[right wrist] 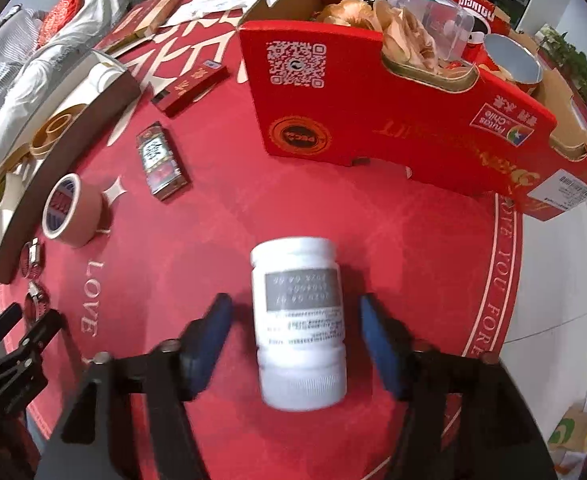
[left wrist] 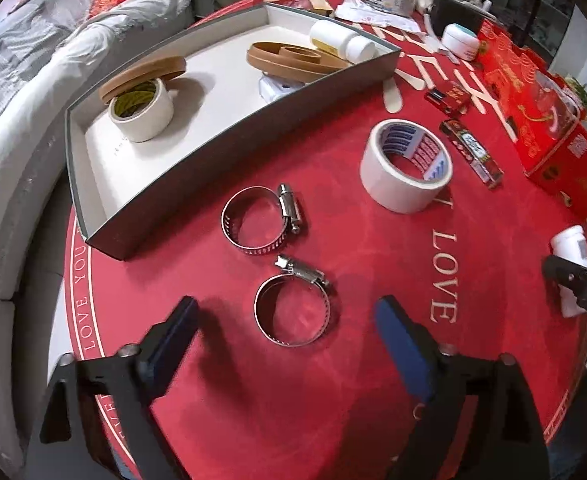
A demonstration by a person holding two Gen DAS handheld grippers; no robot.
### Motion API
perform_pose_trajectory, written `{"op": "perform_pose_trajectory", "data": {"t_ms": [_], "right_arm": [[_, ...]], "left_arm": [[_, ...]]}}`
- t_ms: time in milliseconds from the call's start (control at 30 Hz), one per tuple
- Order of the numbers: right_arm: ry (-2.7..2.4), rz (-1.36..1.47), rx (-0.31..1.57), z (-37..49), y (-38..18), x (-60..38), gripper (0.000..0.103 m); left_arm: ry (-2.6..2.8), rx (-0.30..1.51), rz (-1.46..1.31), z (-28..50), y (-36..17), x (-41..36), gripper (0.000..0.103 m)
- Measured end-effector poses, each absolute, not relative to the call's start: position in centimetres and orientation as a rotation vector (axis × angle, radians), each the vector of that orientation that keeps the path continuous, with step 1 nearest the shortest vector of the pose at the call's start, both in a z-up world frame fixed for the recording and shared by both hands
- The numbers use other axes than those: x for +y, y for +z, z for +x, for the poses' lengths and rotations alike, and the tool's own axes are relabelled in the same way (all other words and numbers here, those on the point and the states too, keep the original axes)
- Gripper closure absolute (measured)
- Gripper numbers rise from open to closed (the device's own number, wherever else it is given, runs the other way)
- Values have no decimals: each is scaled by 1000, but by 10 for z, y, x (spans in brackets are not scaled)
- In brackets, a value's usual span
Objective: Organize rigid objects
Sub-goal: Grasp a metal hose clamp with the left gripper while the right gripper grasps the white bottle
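Left wrist view: left tool (left wrist: pixel 285 312) spread wide over the red worktop (left wrist: pixel 373 264), gripping nothing; near hose clamp (left wrist: pixel 293 306) lying flat between the blue fingers (left wrist: pixel 183 320), clear of both. Second clamp (left wrist: pixel 259 220) just beyond it, close to the grey tray (left wrist: pixel 229 152). Inside the tray: tape roll (left wrist: pixel 143 114) upright with a brown ring (left wrist: pixel 145 76) leaning on it, more brown rings (left wrist: pixel 293 60) and a white bottle (left wrist: pixel 339 42) at the far end. Loose tape (left wrist: pixel 407 166) on the worktop to the right, small red packs (left wrist: pixel 471 152) behind it. At the right edge, only a sliver of the jar (left wrist: pixel 569 244) behind the other tool's dark finger.

Right wrist view: right tool (right wrist: pixel 293 328) part open, white jar (right wrist: pixel 299 324) lying on its side between the pads (right wrist: pixel 377 344), a gap showing on each side, so not clamped; jar a little blurred. Big red carton (right wrist: pixel 393 120) beyond it with its contents seen from above, hidden from the left camera. Clamps (right wrist: pixel 33 276), loose tape and the tray squeezed into the left margin, tray contents mostly hidden; left tool's frame at lower left.
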State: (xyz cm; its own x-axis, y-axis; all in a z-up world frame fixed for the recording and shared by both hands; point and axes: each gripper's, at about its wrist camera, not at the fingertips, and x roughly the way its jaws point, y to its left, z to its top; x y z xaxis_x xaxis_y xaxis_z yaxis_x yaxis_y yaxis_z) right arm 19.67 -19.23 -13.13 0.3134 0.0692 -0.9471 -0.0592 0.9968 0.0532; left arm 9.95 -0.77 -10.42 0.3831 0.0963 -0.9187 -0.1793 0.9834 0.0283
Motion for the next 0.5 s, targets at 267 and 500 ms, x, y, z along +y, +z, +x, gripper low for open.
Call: {"op": "perform_pose_trajectory", "data": {"t_ms": [267, 500], "right_arm": [[70, -20, 1247, 204, -136, -181, 30], [102, 0, 1285, 196, -132, -173, 62]], "left_arm": [[188, 1186, -142, 98, -105, -5, 5], [54, 1218, -133, 92, -89, -12, 66]]}}
